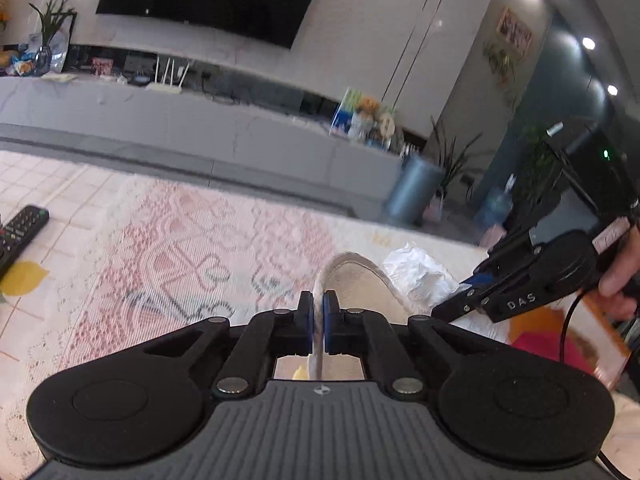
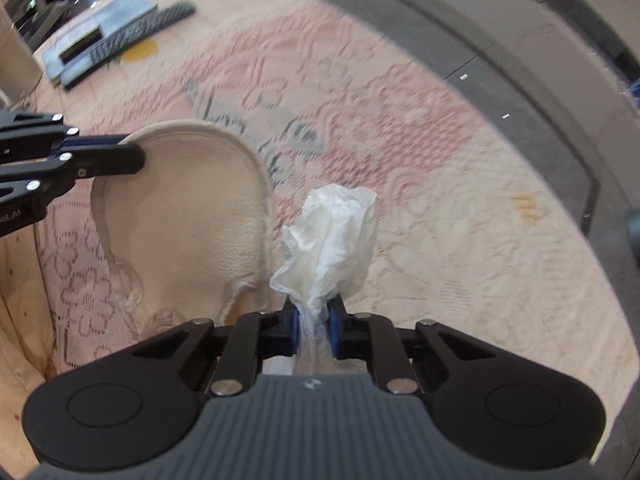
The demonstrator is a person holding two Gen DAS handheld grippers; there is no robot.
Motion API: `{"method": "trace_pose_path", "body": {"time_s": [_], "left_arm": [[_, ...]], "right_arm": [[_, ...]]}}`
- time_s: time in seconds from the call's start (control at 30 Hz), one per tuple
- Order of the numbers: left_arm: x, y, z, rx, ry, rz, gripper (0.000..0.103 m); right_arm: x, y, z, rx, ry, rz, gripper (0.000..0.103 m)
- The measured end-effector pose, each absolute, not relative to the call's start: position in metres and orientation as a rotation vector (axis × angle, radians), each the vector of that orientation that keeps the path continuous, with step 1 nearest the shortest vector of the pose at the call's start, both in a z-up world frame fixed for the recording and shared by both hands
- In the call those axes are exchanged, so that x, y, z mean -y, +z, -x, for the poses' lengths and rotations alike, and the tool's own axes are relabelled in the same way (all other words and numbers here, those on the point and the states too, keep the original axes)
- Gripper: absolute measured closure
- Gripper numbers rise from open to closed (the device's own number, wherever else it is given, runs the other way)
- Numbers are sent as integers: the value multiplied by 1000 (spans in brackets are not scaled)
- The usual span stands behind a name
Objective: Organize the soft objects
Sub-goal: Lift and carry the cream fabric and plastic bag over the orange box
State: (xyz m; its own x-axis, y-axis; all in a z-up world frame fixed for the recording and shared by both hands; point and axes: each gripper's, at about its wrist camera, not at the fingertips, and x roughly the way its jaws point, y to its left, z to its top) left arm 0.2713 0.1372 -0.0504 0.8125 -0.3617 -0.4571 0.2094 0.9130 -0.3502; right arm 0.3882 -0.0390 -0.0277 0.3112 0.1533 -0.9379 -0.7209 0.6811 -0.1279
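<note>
Lace cloth (image 2: 460, 184) below. My left gripper (image 1: 318, 320) pinches pouch (image 2: 192, 216) rim; right gripper (image 2: 314, 330) pinches tissue (image 2: 332, 236). Remote (image 1: 20, 236): left view only.

Left gripper (image 1: 319, 312), lower centre of frame, fingers pinched nearly together. Right gripper (image 2: 315, 322), lower centre, likewise clamped; bare hand (image 1: 622, 276) at right edge grasps its handle.

A matt, grained beige leather-like pad (image 2: 192, 216) and a thin, crinkled white tissue (image 2: 332, 236) lie over the desk's (image 2: 460, 184) pink-patterned lace cloth; the fingers (image 2: 293, 326) carry smooth blue pads.
</note>
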Motion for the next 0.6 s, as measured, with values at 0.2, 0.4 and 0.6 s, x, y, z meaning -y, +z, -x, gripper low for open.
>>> {"method": "trace_pose_path", "body": {"time_s": [0.2,0.4,0.6], "left_arm": [[-119,-7,-247,-453,-315,238,98],[-104,35,-223,-393,-301,183,98],[-67,68,-200,-343,-335,97,98]], "right_arm": [[54,24,-361,-939,507,576,90],[79,72,-326,-803,453,484,90],[118,106,-280,-721,412,436,90]]}}
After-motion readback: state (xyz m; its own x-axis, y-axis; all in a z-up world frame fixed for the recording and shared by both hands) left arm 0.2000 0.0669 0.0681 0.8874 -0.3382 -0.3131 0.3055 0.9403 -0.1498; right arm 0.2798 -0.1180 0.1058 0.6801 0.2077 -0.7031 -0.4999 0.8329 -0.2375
